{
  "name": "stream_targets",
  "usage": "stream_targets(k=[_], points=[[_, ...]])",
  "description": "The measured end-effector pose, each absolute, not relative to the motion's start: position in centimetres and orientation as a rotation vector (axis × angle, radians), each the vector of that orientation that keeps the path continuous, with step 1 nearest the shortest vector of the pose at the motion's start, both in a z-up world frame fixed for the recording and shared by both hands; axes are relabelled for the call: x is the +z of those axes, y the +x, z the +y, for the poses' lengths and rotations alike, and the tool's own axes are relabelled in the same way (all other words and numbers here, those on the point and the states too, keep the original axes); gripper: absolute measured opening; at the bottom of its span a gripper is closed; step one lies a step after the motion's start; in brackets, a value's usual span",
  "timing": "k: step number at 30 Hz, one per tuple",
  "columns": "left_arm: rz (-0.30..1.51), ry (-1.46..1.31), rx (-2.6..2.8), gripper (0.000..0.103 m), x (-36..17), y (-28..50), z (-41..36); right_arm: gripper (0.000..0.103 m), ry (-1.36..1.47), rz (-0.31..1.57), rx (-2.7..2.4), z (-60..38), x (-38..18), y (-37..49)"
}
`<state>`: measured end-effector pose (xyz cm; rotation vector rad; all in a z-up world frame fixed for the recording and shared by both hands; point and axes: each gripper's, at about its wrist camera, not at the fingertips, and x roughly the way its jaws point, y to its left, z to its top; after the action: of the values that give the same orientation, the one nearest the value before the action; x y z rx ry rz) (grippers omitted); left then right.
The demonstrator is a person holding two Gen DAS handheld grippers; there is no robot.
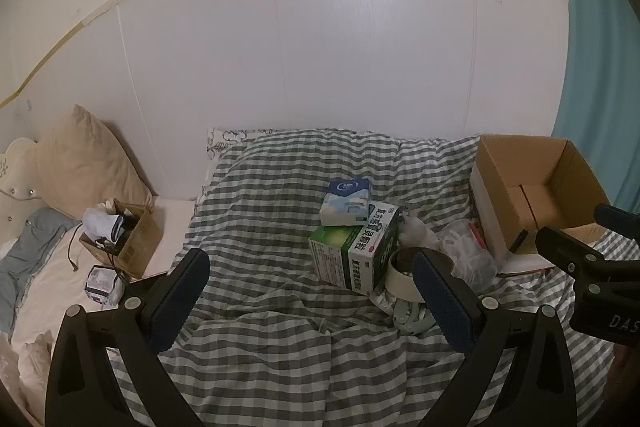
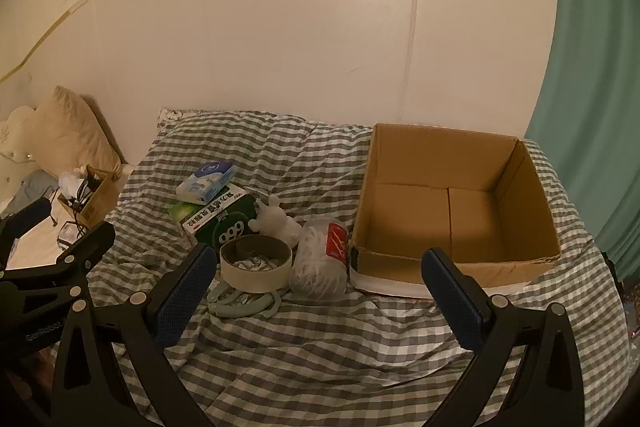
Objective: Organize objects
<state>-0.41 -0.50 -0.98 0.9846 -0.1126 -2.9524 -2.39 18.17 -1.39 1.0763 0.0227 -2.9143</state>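
Left hand-held gripper [image 1: 310,301]: jaws wide, nothing between the pads; held over the near middle of the bed [image 1: 280,347].
Right hand-held gripper [image 2: 320,287]: jaws wide, nothing between the pads; held over the near part of the bed, in front of the box.
Box [image 2: 460,195]: open cardboard carton on the bed near its right edge; no contents visible.
Green carton [image 1: 356,251]: mid-bed, left of the box, resting on the checked cover.
Tissue pack [image 1: 346,201]: lies on top of the green carton.
Tape roll [image 2: 256,263]: on the near side of the green carton, just beside it.
White figure [image 2: 276,223]: between the green carton and the bag.
Bag [image 2: 320,259]: clear plastic with a red label, just beside the box's left wall.
Green hoop [image 2: 244,303]: flat on the cover, nearer than the tape roll.
Small carton [image 1: 124,239]: near the bed's left edge, holding cables and cloth.
Pillow [image 1: 80,159]: far left corner, against the wall.
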Motion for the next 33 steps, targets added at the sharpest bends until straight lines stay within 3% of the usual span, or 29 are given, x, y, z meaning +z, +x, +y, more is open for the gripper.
stream_targets(k=[28,33], points=[[-0.146,1.088,-2.896,0.103,-3.3,-1.5,-0.5,0.103,1.206,0.040,-2.873,18.6,-3.2,-3.4],[-0.158,1.136,-2.864,0.103,-4.3,-2.0,-0.7,0.098,1.228,0.041,-2.845,18.4,-3.9,-3.5]])
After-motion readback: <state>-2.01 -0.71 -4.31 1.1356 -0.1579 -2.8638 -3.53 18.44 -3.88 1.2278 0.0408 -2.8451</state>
